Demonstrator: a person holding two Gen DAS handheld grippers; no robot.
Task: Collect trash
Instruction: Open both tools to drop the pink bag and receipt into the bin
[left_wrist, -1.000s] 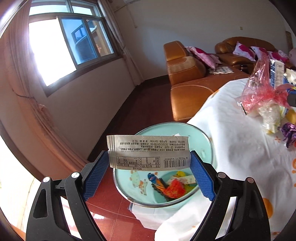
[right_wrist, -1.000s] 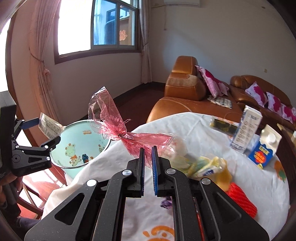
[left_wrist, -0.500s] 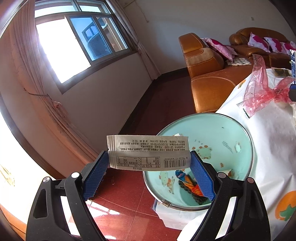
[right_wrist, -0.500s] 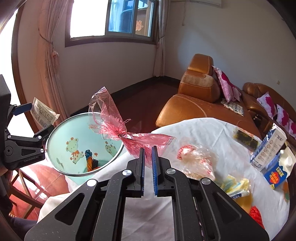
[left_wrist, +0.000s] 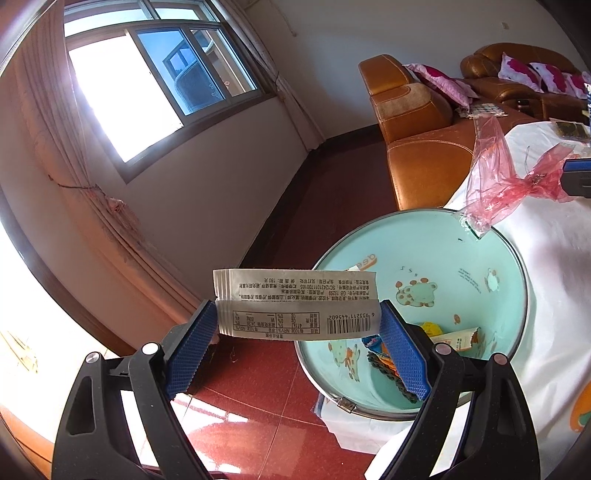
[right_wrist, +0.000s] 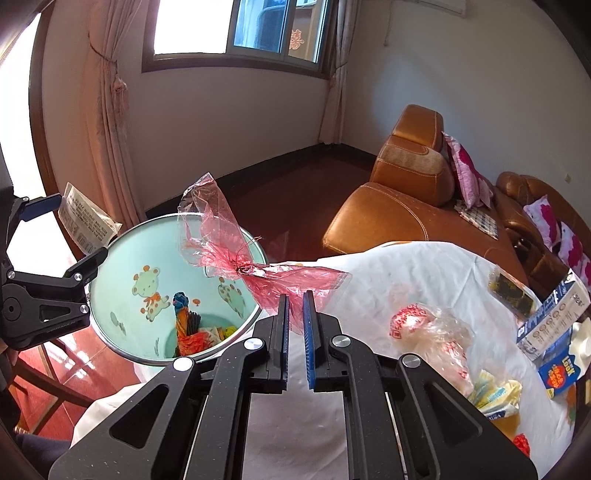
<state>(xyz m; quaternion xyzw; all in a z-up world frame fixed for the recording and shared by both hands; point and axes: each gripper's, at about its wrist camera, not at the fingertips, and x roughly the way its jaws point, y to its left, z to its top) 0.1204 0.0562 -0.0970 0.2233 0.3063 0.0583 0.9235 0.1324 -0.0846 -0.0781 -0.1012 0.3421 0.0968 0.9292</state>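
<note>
My left gripper (left_wrist: 297, 317) is shut on a white printed wrapper (left_wrist: 295, 304) and holds it in the air beside the rim of a mint green bin (left_wrist: 417, 258) that holds several scraps. My right gripper (right_wrist: 294, 299) is shut on a red plastic bag (right_wrist: 236, 254) and holds it over the bin's near rim (right_wrist: 110, 254). The left gripper with the wrapper (right_wrist: 83, 218) shows at the left of the right wrist view. The red bag (left_wrist: 498, 184) shows at the right of the left wrist view.
A table under a white cloth (right_wrist: 388, 266) carries a clear bag with red print (right_wrist: 432, 332), cartons (right_wrist: 554, 325) and yellow wrappers (right_wrist: 495, 395). Brown leather sofas (right_wrist: 402, 192) stand behind it. The bin stands off the table's left edge, above the red floor (left_wrist: 258, 387).
Both grippers have moved left toward the bin. The red bag now hangs over the bin's rim. The wrapper stays held at the bin's left side.
</note>
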